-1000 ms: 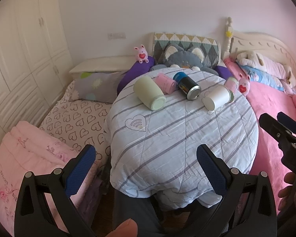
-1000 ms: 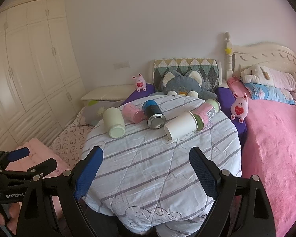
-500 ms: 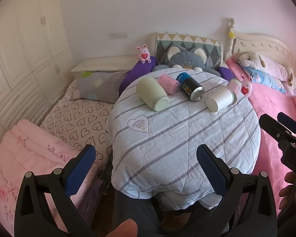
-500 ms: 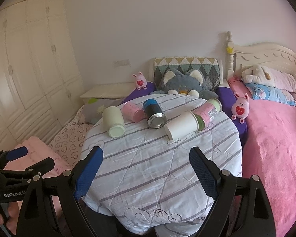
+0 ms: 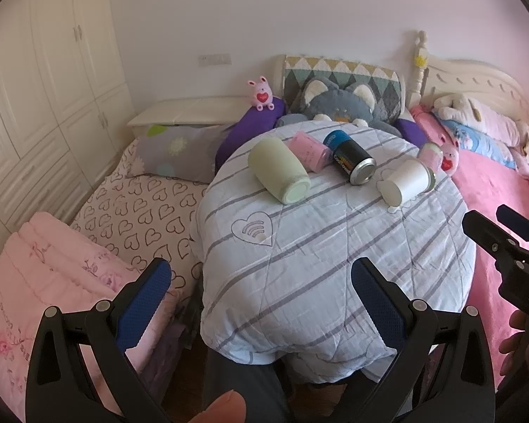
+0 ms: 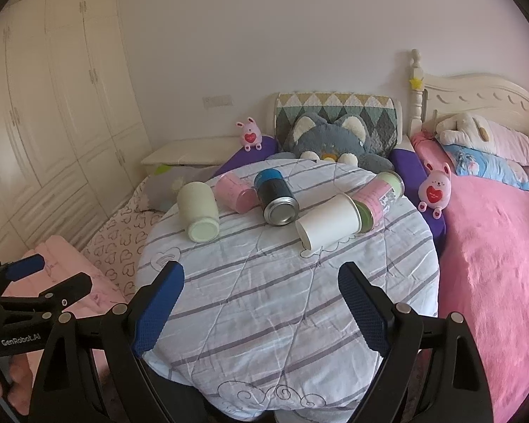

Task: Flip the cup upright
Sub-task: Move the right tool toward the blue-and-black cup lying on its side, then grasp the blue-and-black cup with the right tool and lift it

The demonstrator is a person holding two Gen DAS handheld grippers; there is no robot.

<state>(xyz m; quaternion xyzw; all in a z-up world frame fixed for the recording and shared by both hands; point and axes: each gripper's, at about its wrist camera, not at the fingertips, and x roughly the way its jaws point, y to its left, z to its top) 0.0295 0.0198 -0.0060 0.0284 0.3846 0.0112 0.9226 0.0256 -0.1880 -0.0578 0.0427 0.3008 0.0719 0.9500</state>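
Several cups lie on their sides on a round table under a striped quilt (image 5: 335,246) (image 6: 282,299). From left: a pale green cup (image 5: 278,171) (image 6: 198,211), a pink cup (image 5: 308,153) (image 6: 235,192), a black-and-blue can (image 5: 351,157) (image 6: 277,195), a white paper cup (image 5: 403,181) (image 6: 329,224), and a pink-and-green cup (image 6: 379,195) behind it. My left gripper (image 5: 261,290) is open and empty at the table's near edge. My right gripper (image 6: 261,292) is open and empty, also short of the cups.
A grey cat plush (image 6: 329,141) and a patterned cushion (image 6: 335,109) sit behind the table. Pink bunny toys (image 6: 433,190) stand at the sides. A pink bed (image 6: 493,264) lies right, a heart-print mattress (image 5: 141,208) and folded pink blanket (image 5: 46,282) left.
Both views have shifted slightly; the table and cups sit a little lower and nearer in the left wrist view. Both grippers stay open. No cup has moved.
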